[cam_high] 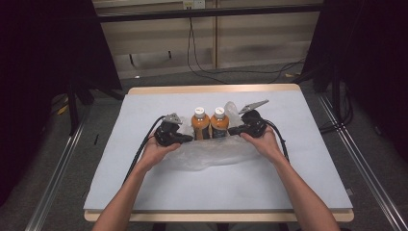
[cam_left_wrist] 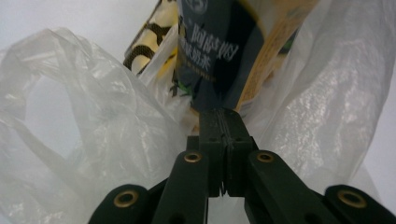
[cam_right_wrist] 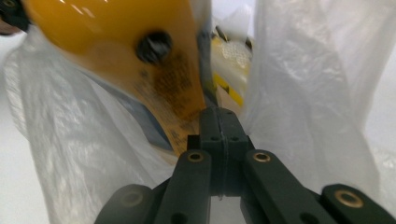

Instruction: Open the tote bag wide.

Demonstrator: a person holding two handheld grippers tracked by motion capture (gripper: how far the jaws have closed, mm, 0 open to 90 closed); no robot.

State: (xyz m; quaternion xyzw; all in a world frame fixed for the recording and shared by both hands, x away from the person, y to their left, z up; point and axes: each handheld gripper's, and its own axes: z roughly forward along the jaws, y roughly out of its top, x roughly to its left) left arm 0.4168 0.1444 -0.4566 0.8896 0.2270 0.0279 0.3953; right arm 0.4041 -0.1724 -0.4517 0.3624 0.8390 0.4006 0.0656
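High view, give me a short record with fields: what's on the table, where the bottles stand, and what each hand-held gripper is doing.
surface: table under a pale sheet
bottles: two orange bottles upright, side by side, white caps
bag: clear plastic bag gathered round the bottles' bases
left hand-held gripper: shut, at the bag's left edge
right hand-held gripper: shut, at the bag's right edge
film pinched between pads: cannot tell

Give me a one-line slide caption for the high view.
Two hand-held tongs, left and right, shut at a clear plastic bag around two orange bottles.
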